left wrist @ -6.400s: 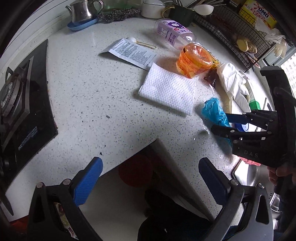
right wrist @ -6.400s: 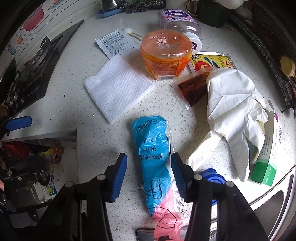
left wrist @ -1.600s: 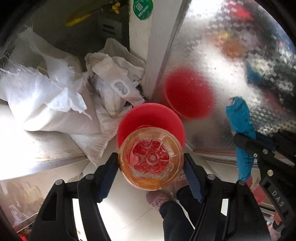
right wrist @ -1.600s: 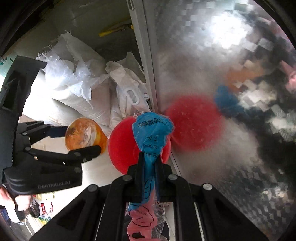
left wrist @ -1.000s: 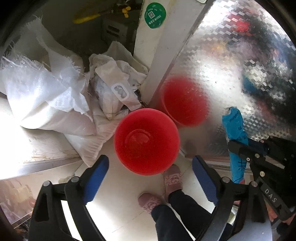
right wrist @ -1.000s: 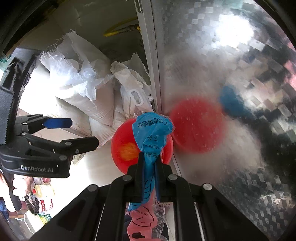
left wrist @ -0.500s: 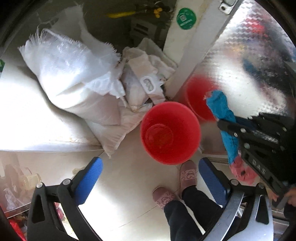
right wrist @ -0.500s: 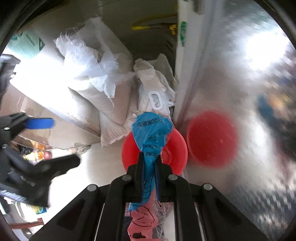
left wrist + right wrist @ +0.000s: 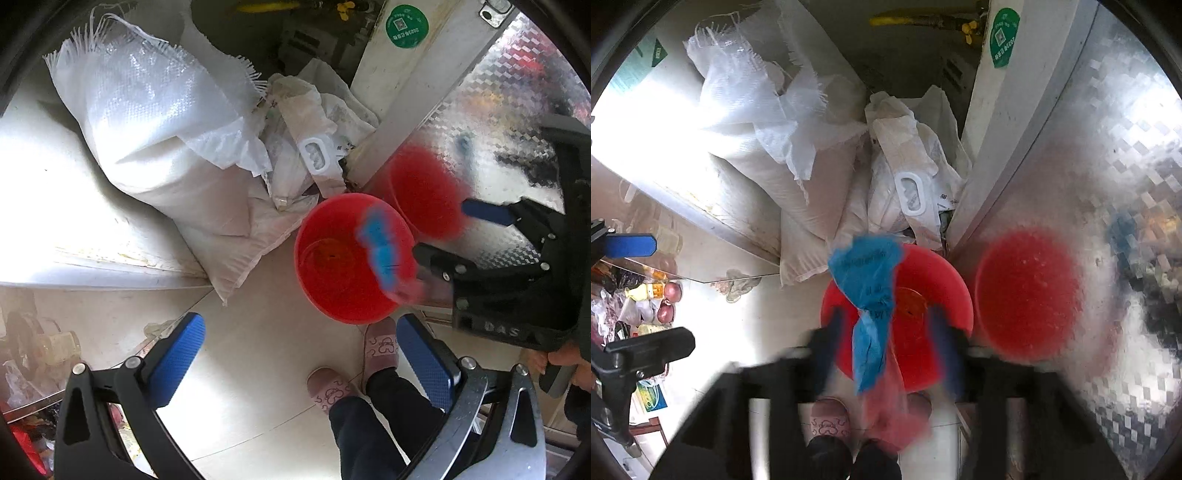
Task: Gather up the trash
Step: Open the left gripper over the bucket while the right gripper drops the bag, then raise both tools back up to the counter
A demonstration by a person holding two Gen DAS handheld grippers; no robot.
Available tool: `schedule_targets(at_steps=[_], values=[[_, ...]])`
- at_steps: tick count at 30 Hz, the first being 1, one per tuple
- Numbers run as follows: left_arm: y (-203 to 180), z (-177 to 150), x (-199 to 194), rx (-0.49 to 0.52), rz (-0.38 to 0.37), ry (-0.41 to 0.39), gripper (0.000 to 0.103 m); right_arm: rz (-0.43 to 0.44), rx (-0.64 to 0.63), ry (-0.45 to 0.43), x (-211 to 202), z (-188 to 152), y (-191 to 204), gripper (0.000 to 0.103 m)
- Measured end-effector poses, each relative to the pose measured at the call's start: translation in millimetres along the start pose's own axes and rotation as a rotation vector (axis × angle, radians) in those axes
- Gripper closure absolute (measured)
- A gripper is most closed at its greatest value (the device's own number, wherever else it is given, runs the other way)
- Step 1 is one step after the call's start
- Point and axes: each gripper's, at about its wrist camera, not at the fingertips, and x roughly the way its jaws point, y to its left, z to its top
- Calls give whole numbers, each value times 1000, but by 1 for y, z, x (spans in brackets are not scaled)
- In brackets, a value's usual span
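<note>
Right tool is opening up, blurry fingers spreading with the crinkly blue-and-pink plastic wrapper loose between them, not pinched, hanging right over the round red plastic bucket on the floor. There's an orange plastic cup already lying in the bottom of that bucket. Left tool is spread wide with nothing in it, pointing down at pale floor tile. White woven sacks are piled just beside the bucket, person's pink slippers right below it.
</note>
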Motion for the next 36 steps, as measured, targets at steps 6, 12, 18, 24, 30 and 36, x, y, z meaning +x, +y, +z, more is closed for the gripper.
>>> schedule_targets(at_steps=[6,12,18,24,30,36], values=[[-1,-4,-16,-1,17,-3,0,-17,-1,-15,-13,-4,4,1],[-6,-15,-75,-15,22,-26,0,-111,-62,-2,-58,-8,18,1],[-11,-32,-164,-32,55,-65,0,-95,-70,-30,-141,-3,31,1],[-13,-45,-267,-74,48,-154,0,-67,-20,-81,-246,3,50,1],[-26,-46,-369,-46,31,-285,0,-116,-38,-199,-361,11,69,1],[-42,-37,-438,-5,7,-387,0,-130,20,-290,-443,10,68,1]])
